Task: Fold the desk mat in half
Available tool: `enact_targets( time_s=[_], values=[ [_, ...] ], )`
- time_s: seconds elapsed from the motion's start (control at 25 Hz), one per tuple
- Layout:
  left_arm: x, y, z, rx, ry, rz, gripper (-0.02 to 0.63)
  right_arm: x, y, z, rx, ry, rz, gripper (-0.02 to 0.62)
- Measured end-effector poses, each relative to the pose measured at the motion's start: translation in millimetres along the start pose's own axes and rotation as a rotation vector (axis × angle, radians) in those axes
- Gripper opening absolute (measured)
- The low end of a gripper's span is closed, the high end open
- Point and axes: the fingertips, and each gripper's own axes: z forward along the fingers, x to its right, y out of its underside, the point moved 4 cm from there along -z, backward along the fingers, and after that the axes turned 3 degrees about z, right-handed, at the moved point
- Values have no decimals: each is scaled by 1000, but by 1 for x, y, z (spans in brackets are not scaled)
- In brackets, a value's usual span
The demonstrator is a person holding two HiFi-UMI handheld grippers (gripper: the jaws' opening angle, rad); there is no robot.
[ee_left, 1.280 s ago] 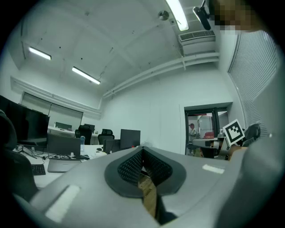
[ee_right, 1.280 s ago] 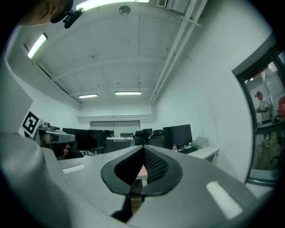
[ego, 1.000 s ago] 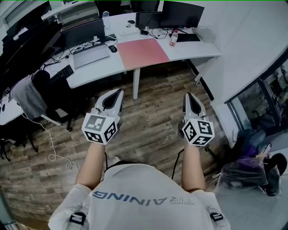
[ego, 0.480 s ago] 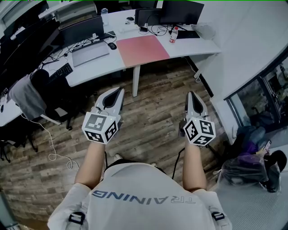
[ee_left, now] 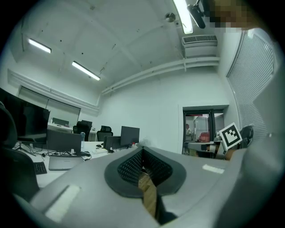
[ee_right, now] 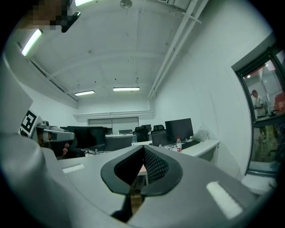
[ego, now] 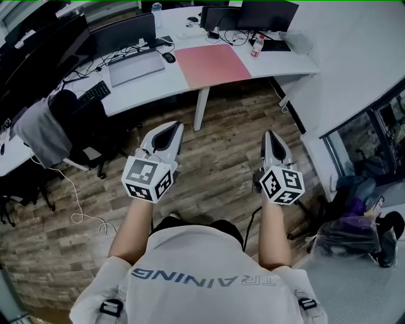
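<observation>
The left gripper [ego: 171, 130] and the right gripper [ego: 271, 135] are held out level above a wood-plank floor [ego: 221, 158]. Both are drawn fully closed, tip to tip, with nothing caught between the jaws. They are carried on bare forearms [ego: 134, 218] stretched forward side by side and well apart. The marker cubes are turned up towards the head camera, and the jaws are pointed at the desk [ego: 158, 88] ahead.

The desk mat [ego: 212, 64], a pink sheet, is seen lying flat and unfolded on that white desk. It is placed between a laptop [ego: 134, 67] and a water bottle [ego: 256, 45], with a monitor [ego: 266, 14] just behind it. The mat is well out of reach of both grippers, and a stretch of floor is left between them.

The fold is judged not yet begun, and the step in hand appears to be the walk up to the desk. The next move is thought to call for that gap to be closed and the jaws to be opened. The mat would then be pinched along one edge, one gripper near each corner. From there the sheet could be lifted and laid over onto its other half. The bottle beside the mat may need to be kept clear of.
</observation>
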Motion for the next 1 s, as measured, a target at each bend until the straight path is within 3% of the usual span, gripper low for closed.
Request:
enact_targets(
  time_s=[0.28,0.56,0.8,1.0],
  values=[
    [-42,19,-6,-19,25,-60,0,-32,16,16,-56,46,-32,15],
    [-49,25,22,-31,49,-46,1,-9,16,43,-52,61,-5,15],
    [-75,21,63,-38,13,-40,0,1,21,106,-67,-9,34,15],
    [-85,20,118,-53,-13,-21,0,35,8,159,-56,-60,65,15]
  ],
)
